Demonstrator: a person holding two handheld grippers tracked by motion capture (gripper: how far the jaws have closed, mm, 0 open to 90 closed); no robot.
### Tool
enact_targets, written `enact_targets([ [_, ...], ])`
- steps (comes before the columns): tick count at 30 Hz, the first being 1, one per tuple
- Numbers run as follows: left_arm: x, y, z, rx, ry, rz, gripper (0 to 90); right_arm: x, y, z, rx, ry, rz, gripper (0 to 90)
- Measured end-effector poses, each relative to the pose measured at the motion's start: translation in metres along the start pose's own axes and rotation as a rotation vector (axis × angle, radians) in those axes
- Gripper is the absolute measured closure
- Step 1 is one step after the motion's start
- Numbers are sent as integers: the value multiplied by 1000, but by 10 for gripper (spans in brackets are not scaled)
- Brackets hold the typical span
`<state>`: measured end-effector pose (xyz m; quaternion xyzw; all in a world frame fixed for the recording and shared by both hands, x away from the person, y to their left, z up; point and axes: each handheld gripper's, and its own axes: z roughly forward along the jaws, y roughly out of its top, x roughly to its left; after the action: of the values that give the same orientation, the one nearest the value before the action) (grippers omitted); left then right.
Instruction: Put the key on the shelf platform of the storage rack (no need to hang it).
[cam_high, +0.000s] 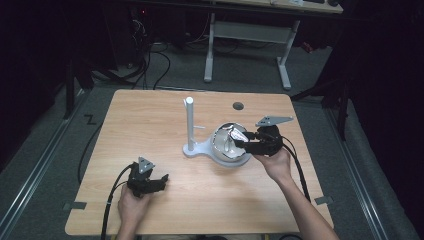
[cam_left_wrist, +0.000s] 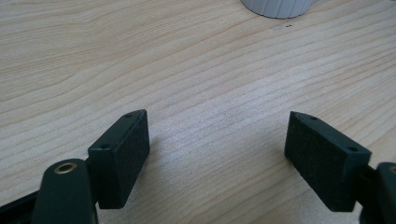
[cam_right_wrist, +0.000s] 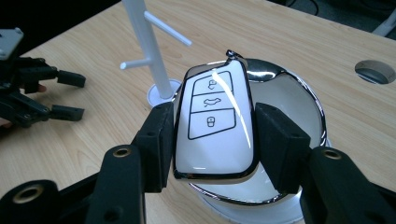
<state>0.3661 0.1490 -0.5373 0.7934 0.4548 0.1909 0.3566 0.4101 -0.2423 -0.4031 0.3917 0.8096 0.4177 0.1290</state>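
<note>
My right claw (cam_right_wrist: 212, 135) pinches a white car key (cam_right_wrist: 215, 126) over the bowl (cam_right_wrist: 299, 98); my left claw (cam_left_wrist: 217, 154), spread, rests on the desk (cam_left_wrist: 187, 70).

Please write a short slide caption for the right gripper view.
Right gripper clamps a white car key fob above a white bowl, beside a white peg stand.

Dim room all around: grey carpet floor (cam_high: 250, 75), cables (cam_high: 155, 60) trailing, a white-legged desk (cam_high: 247, 32) beyond the wooden counter (cam_high: 150, 115).
</note>
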Motion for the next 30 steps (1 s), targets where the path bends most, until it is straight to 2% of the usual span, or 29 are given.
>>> enact_targets([
  [13,0,0,0,0,0,0,226,-3,-4,23,44,-19,-11,500],
  [30,0,0,0,0,1,0,227,-13,-10,48,109,-42,-1,499],
])
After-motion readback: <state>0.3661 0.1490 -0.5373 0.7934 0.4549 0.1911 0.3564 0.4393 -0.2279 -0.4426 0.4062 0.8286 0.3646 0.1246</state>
